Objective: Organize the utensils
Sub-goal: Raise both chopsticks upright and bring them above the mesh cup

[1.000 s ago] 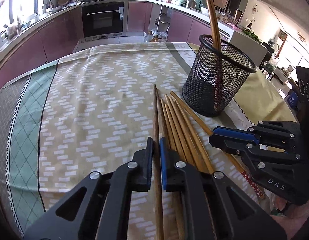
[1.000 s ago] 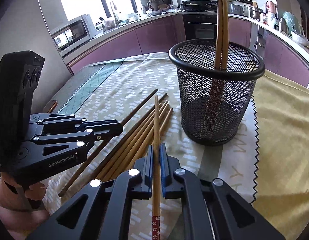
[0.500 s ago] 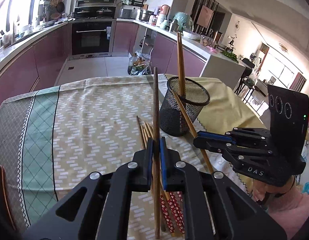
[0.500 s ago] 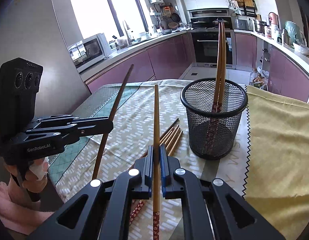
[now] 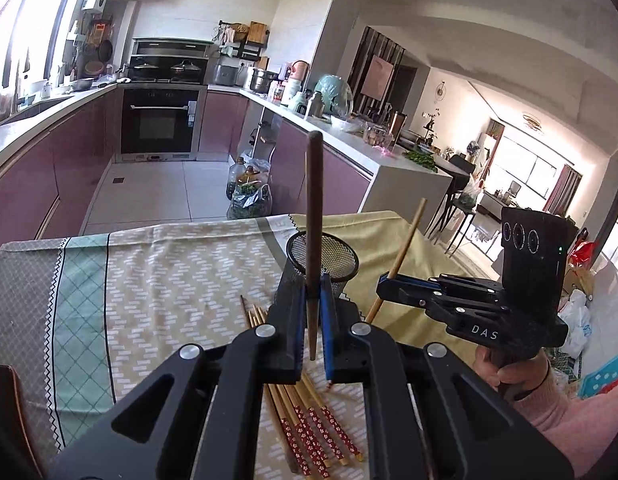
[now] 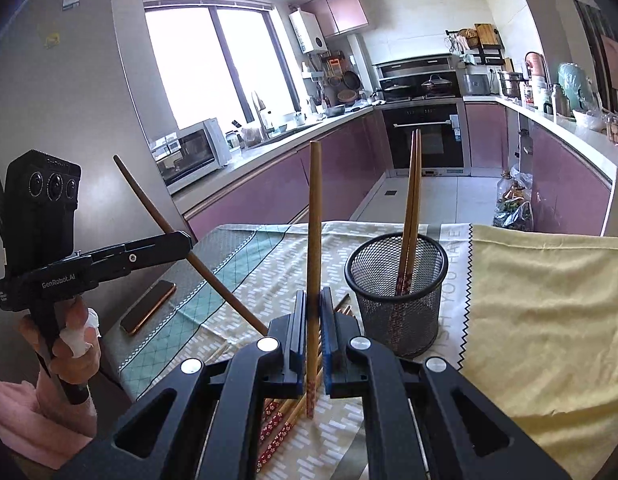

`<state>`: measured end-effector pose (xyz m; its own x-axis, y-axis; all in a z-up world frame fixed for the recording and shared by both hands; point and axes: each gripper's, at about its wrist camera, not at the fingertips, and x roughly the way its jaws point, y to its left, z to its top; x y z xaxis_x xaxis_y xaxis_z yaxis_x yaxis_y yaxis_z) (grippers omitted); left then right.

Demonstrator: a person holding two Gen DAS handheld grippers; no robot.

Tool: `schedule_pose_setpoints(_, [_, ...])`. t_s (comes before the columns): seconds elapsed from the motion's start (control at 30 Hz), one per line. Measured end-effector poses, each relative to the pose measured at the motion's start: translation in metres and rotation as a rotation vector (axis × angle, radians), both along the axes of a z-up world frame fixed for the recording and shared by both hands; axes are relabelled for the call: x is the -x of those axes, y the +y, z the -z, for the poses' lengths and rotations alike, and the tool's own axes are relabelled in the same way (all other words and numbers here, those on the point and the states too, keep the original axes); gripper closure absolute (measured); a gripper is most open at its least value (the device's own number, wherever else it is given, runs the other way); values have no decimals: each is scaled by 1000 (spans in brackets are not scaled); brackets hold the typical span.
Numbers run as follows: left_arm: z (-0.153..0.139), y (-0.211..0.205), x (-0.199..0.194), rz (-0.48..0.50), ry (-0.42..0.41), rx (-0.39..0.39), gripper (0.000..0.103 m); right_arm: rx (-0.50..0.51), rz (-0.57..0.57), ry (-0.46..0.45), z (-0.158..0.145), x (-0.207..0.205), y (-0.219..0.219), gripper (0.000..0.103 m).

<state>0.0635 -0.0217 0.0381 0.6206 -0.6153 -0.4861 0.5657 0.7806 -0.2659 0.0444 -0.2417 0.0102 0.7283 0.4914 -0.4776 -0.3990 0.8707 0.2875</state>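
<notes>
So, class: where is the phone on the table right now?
In the right wrist view the phone lies flat at the table's left edge, on the green band of the cloth, below the left gripper.

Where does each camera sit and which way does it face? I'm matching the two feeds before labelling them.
Left wrist: on the left hand-held gripper, shut on a dark chopstick; faces across the table to the mesh holder; shows the person's right hand.
Right wrist: on the right hand-held gripper, shut on a light chopstick; faces the holder and oven; shows the left hand.
Shared: holder, loose chopsticks, oven.
</notes>
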Motion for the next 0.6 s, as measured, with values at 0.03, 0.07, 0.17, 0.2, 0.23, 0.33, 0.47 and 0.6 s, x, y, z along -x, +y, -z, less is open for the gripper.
schedule_pose_setpoints(0.03, [-2,-1,-1,1,-4,7,96,-2,3,-9,-2,1,-2,97])
schedule_pose_setpoints(0.07, [-5,-3,-2,0,-9,12,96,-6,4,-17,-5,0,-4,97])
schedule_pose_setpoints(0.17, [-9,-7,-9,2,-21,24,96,-12,12,-41,-14,-2,-9,97])
schedule_pose_setpoints(0.2, [-11,-9,-11,2,-23,29,96,-12,15,-50,-17,-2,-11,97])
schedule_pose_setpoints(0.23, [-13,-11,-12,3,-26,31,96,-11,17,-59,-19,-2,-13,97])
schedule_pose_setpoints(0.33, [-19,-17,-16,0,-41,31,96,-10,22,-85,-29,-4,-19,97])
schedule_pose_setpoints(0.47, [-28,-23,-23,-3,-52,38,96,3,35,-118,-41,-5,-23,97])
schedule_pose_setpoints(0.6, [-42,-27,-29,-4,-80,49,96,14,52,-148,-55,-9,-28,97])
